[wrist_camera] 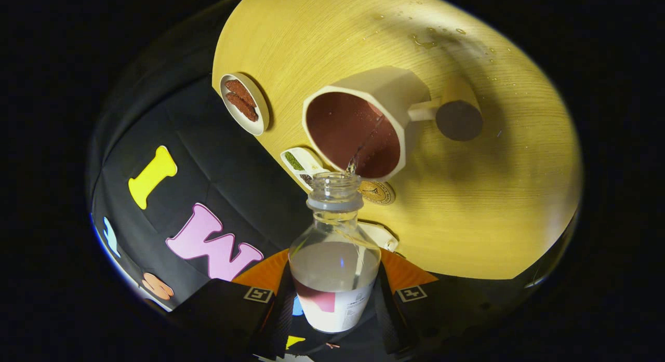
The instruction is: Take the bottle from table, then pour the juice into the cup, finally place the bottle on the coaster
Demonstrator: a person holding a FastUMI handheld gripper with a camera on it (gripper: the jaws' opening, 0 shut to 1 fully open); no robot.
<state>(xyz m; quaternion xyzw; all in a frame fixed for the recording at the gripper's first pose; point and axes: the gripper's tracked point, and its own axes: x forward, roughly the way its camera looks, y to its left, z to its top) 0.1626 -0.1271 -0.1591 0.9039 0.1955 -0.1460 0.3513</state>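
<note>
Already the first step looks done: the claw (335,294) is clamped on the clear plastic bottle with a white label (335,268), one finger pressing each side of its lower body. Pouring is under way, with a thin stream running from the bottle's open mouth into the white octagonal cup with a reddish-brown inside (358,128) on the pale yellow wood-grain counter (493,196). Liquid remains in the bottle. Its long axis runs forward along the fingers, neck aimed at the cup's rim, tipped toward the counter. Setting it on the round dark brown coaster (459,120) just beyond the cup's handle is left.
</note>
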